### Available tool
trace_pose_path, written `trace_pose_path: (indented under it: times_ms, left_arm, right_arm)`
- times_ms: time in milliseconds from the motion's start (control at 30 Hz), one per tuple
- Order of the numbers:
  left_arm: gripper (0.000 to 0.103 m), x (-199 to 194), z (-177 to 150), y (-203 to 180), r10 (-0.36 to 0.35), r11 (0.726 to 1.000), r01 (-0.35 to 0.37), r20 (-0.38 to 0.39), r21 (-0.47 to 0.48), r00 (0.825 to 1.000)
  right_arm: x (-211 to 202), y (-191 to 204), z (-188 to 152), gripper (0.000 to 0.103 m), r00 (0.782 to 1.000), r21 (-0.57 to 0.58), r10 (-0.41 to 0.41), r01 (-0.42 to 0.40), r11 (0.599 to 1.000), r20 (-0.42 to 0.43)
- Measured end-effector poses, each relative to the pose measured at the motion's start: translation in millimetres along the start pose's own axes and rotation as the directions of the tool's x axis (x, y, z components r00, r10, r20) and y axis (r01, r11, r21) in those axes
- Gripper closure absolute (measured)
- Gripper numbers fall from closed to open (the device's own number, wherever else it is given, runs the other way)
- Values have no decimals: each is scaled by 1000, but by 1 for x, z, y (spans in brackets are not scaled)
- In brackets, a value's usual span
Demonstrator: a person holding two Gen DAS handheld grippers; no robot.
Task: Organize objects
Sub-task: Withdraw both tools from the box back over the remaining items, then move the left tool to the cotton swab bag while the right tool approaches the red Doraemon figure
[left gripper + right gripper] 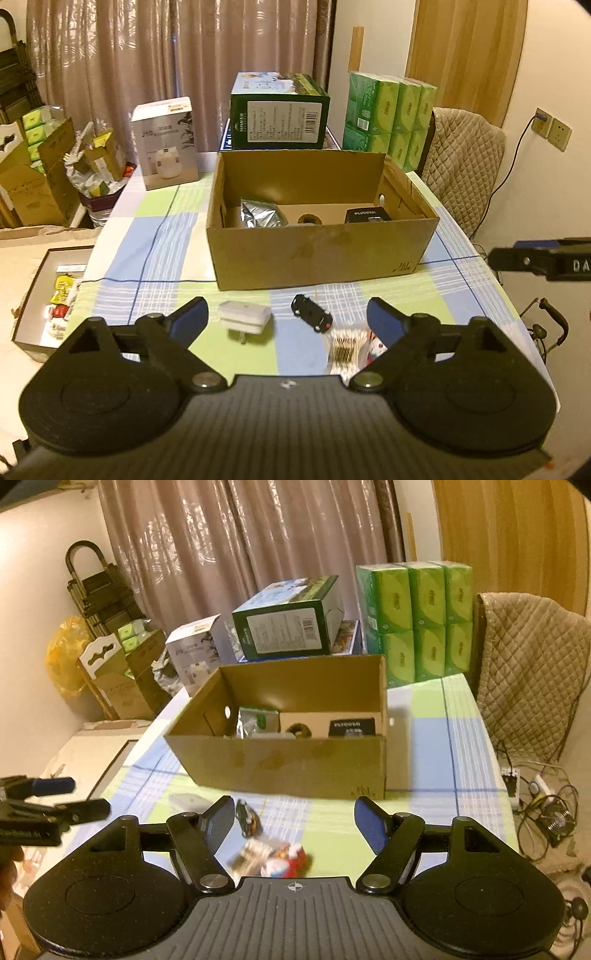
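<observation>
Here, my left gripper [287, 317] hangs with its jaws spread wide and empty above the near part of the checked tablecloth [162, 236]. Between the fingers lie a white plug adapter [244, 318], a small black toy car [311, 312] and a pack of cotton swabs [345, 350], all apart from one another. My right gripper [294, 821] is likewise released and holds nothing; the car [246, 816] sits just beside its left finger, and a blurred red-and-white item [286, 860] lies nearer. Farther off stands the open cardboard box [317, 254]. Inside it, a silver foil pouch [260, 214] rests at the left, a round brown object [308, 219] in the middle, and a black box [367, 215] at the right.
</observation>
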State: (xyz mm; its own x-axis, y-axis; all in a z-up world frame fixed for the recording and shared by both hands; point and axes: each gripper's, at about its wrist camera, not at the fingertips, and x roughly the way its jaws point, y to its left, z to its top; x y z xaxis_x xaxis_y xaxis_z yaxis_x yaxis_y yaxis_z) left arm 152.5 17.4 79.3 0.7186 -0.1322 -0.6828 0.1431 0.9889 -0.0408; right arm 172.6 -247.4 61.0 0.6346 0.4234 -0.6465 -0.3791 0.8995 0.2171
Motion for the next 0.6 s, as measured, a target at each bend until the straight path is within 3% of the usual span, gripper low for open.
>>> trace_pose_path:
  times_ms: [267,600]
  left_arm:
    - [3,-22,-36,2,63,998,-63,2,-12,998]
    - [3,-20,-72,5,64,997,-66,-46,-50,997]
  right_arm:
    - [-18,-6,-54,34,999,33,-34,35,999,-23]
    - [-28,-16,-88,34,998,90,-38,42,995,-50]
